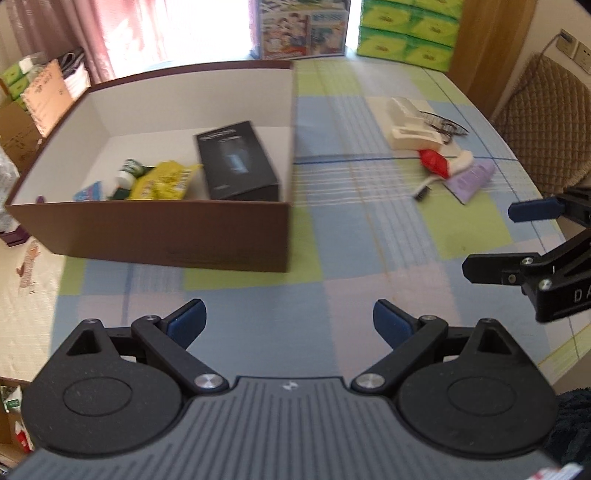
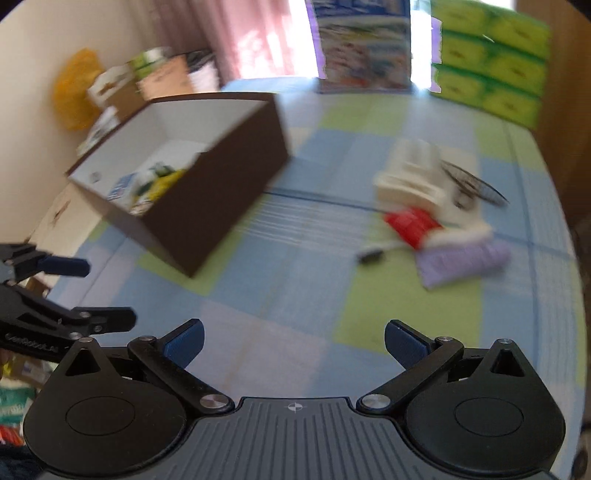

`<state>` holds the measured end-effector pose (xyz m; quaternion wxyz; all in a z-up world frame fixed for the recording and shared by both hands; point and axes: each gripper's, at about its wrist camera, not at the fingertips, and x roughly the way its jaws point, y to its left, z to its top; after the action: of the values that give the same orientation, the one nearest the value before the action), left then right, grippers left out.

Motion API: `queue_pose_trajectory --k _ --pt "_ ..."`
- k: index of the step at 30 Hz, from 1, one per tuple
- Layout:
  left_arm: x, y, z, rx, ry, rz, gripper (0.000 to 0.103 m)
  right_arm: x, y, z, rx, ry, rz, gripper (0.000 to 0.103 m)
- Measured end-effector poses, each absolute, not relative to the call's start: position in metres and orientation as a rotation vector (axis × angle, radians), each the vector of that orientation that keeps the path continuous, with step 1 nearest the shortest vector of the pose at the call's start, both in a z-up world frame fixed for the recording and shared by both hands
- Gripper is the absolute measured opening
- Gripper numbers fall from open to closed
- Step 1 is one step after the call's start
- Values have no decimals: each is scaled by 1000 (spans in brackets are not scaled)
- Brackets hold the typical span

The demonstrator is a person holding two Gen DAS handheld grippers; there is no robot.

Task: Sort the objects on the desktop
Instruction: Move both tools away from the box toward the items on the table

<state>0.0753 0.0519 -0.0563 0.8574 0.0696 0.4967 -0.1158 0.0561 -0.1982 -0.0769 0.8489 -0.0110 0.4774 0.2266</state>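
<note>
Nearest the left wrist camera, the left hand-held gripper (image 1: pixel 290 321) hangs above the checked surface (image 1: pixel 354 236) with its blue-padded fingers spread wide and nothing between them. The right hand-held gripper (image 2: pixel 293 341) is likewise spread apart and empty over the same cloth; its view is blurred.

Just beyond the left one stands an open brown cardboard box (image 1: pixel 166 232) with white inner walls. Inside lie a black carton (image 1: pixel 238 160) against the right wall, a yellow snack packet (image 1: pixel 164 181) beside it, a green-and-white bottle (image 1: pixel 127 175) and a blue packet (image 1: pixel 88 192).

Farther right on the surface, well apart from the box, a loose pile holds a lilac pouch (image 1: pixel 471 179), a red packet (image 1: pixel 436 160), a small black-bristled brush (image 1: pixel 424 190), a cream plastic holder (image 1: pixel 412 125) and dark wire loops (image 1: pixel 445 123).

At the far edge stand green tissue packs (image 1: pixel 410 31).
</note>
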Motion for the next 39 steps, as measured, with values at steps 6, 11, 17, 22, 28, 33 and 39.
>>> queue_pose_trajectory --k 6,11,17,22,28,33,39 --pt "81 12 -65 147 1056 -307 95 57 -249 -84 -20 1022 337 101" --pt "88 -23 -71 159 1056 -364 95 62 -280 -88 -5 1036 263 101" --pt "103 -59 -78 178 1041 -413 95 71 -305 -97 5 1054 187 101" --pt "123 -81 -85 196 1026 -426 95 91 -319 -105 44 1055 129 101" --pt "157 -105 -92 217 992 -453 94 119 -326 -110 105 1032 85 101" --pt "185 -122 -97 236 972 -470 92 149 -329 -116 203 1019 34 101" --pt "211 -134 -107 255 973 -467 92 178 -324 -126 284 1008 -54 93"
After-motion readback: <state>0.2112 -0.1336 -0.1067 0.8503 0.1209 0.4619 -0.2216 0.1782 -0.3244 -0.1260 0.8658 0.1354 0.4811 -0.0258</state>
